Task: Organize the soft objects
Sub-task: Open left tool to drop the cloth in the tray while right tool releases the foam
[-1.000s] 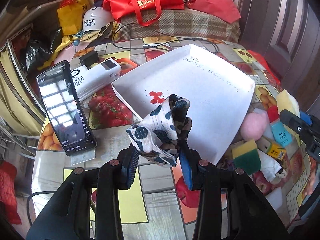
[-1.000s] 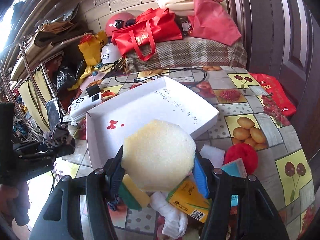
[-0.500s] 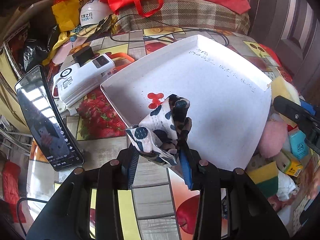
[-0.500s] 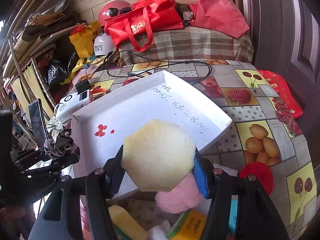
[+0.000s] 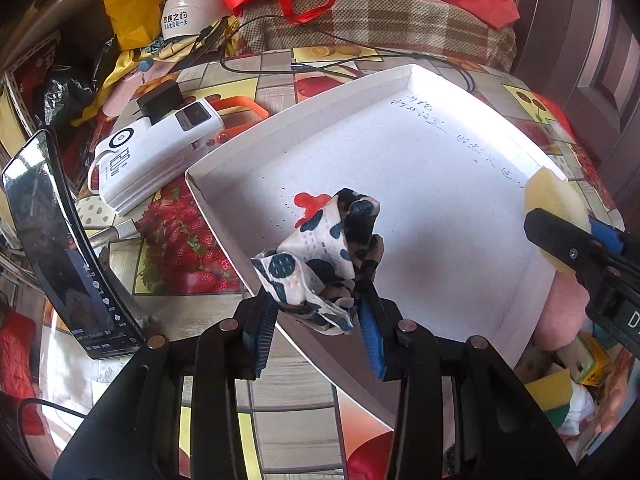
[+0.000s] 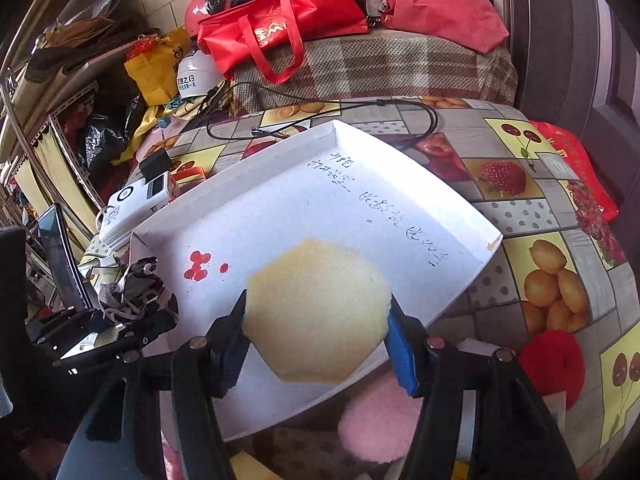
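My left gripper (image 5: 316, 312) is shut on a crumpled white cloth with dark blue spots (image 5: 316, 252), held over the near left edge of the shallow white box lid (image 5: 440, 168). My right gripper (image 6: 316, 340) is shut on a pale yellow hexagonal sponge (image 6: 316, 312), hanging above the near part of the same lid (image 6: 280, 208). In the left wrist view that sponge (image 5: 554, 200) and the right gripper show at the right edge. In the right wrist view the left gripper (image 6: 120, 316) with the cloth (image 6: 132, 284) shows at the left.
A pink puff (image 6: 376, 424), a red yarn ball (image 6: 554, 360), a yellow-green sponge (image 5: 550, 396) and small packets lie beside the lid's near right edge. A phone (image 5: 60, 252) stands propped at the left, next to a white power bank (image 5: 156, 156). A black cable (image 6: 360, 108) runs behind the lid.
Both grippers have moved forward and lower over the white lid, each still holding its item. The lid now fills more of both views.
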`<action>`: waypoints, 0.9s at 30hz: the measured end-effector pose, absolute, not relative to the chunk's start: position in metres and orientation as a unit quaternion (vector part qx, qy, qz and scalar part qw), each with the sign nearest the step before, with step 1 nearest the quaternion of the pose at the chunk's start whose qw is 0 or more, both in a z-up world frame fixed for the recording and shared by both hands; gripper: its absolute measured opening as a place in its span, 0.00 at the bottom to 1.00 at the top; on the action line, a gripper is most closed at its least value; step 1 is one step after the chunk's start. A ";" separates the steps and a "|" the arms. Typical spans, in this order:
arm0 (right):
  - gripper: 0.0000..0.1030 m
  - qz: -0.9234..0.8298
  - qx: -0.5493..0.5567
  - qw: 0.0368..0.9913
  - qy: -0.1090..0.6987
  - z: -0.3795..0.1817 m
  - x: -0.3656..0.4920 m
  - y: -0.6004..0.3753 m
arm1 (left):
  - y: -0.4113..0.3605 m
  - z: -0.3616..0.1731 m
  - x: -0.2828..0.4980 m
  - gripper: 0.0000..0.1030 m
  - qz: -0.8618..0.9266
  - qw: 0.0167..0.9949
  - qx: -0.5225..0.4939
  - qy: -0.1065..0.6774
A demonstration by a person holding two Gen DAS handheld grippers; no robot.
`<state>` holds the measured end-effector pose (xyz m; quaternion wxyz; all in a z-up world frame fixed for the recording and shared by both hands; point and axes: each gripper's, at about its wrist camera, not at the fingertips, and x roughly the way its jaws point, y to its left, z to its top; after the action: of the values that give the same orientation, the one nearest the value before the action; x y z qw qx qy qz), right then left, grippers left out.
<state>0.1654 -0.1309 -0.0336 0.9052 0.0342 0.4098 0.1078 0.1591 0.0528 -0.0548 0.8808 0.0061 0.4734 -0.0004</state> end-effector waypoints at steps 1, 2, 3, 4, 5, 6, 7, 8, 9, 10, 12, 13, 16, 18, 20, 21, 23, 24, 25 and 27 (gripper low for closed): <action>0.60 0.108 0.035 0.904 0.411 -0.035 0.167 -0.130 | 0.053 -0.056 0.160 0.37 0.001 0.881 0.007 0.473; 0.60 0.108 0.036 0.903 0.413 -0.036 0.169 -0.129 | 0.053 -0.056 0.161 0.38 0.002 0.882 0.006 0.472; 0.61 0.110 0.039 0.903 0.414 -0.036 0.170 -0.128 | 0.054 -0.057 0.161 0.40 0.004 0.882 0.005 0.471; 0.65 0.114 0.043 0.902 0.414 -0.037 0.172 -0.128 | 0.055 -0.057 0.162 0.46 0.002 0.883 0.002 0.469; 0.70 0.121 0.048 0.900 0.416 -0.038 0.174 -0.128 | 0.055 -0.057 0.161 0.51 -0.002 0.886 0.000 0.464; 0.85 0.127 0.052 0.899 0.416 -0.038 0.174 -0.127 | 0.054 -0.055 0.160 0.69 -0.007 0.889 0.003 0.458; 0.94 0.132 0.057 0.900 0.412 -0.037 0.173 -0.127 | 0.053 -0.053 0.159 0.92 -0.003 0.892 0.010 0.452; 1.00 0.132 0.057 0.903 0.405 -0.036 0.171 -0.128 | 0.053 -0.052 0.157 1.00 0.001 0.895 0.012 0.446; 1.00 0.129 0.055 0.907 0.398 -0.034 0.168 -0.127 | 0.053 -0.050 0.155 1.00 0.001 0.898 0.011 0.440; 1.00 0.129 0.054 0.909 0.392 -0.032 0.166 -0.128 | 0.054 -0.048 0.153 1.00 0.002 0.899 0.010 0.439; 1.00 0.135 0.057 0.912 0.383 -0.027 0.160 -0.130 | 0.055 -0.045 0.149 1.00 0.006 0.899 0.006 0.438; 1.00 0.138 0.059 0.914 0.378 -0.023 0.156 -0.132 | 0.057 -0.043 0.145 1.00 0.007 0.900 0.002 0.436; 1.00 0.147 0.054 0.922 0.353 -0.008 0.137 -0.138 | 0.063 -0.026 0.128 1.00 0.012 0.910 -0.011 0.415; 1.00 0.156 0.044 0.930 0.331 0.005 0.122 -0.144 | 0.068 -0.008 0.111 1.00 0.014 0.921 -0.018 0.390; 1.00 0.165 0.029 0.937 0.308 0.020 0.105 -0.153 | 0.077 0.013 0.089 1.00 0.019 0.932 -0.031 0.361; 1.00 0.169 0.023 0.940 0.295 0.027 0.097 -0.159 | 0.083 0.024 0.076 1.00 0.025 0.937 -0.037 0.347; 1.00 0.175 0.015 0.946 0.272 0.036 0.080 -0.172 | 0.097 0.046 0.048 1.00 0.042 0.944 -0.056 0.323; 1.00 0.178 0.016 0.948 0.264 0.040 0.073 -0.180 | 0.105 0.057 0.032 1.00 0.055 0.946 -0.066 0.311; 1.00 0.182 0.019 0.949 0.258 0.042 0.067 -0.188 | 0.115 0.069 0.014 1.00 0.071 0.949 -0.078 0.298; 1.00 0.192 0.028 0.949 0.250 0.044 0.057 -0.202 | 0.133 0.097 -0.028 1.00 0.109 0.955 -0.096 0.261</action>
<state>0.0571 -0.2021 0.0444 0.9487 0.0276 0.2497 0.1920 -0.0285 0.1331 0.0968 0.9545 -0.0960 0.2605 0.1087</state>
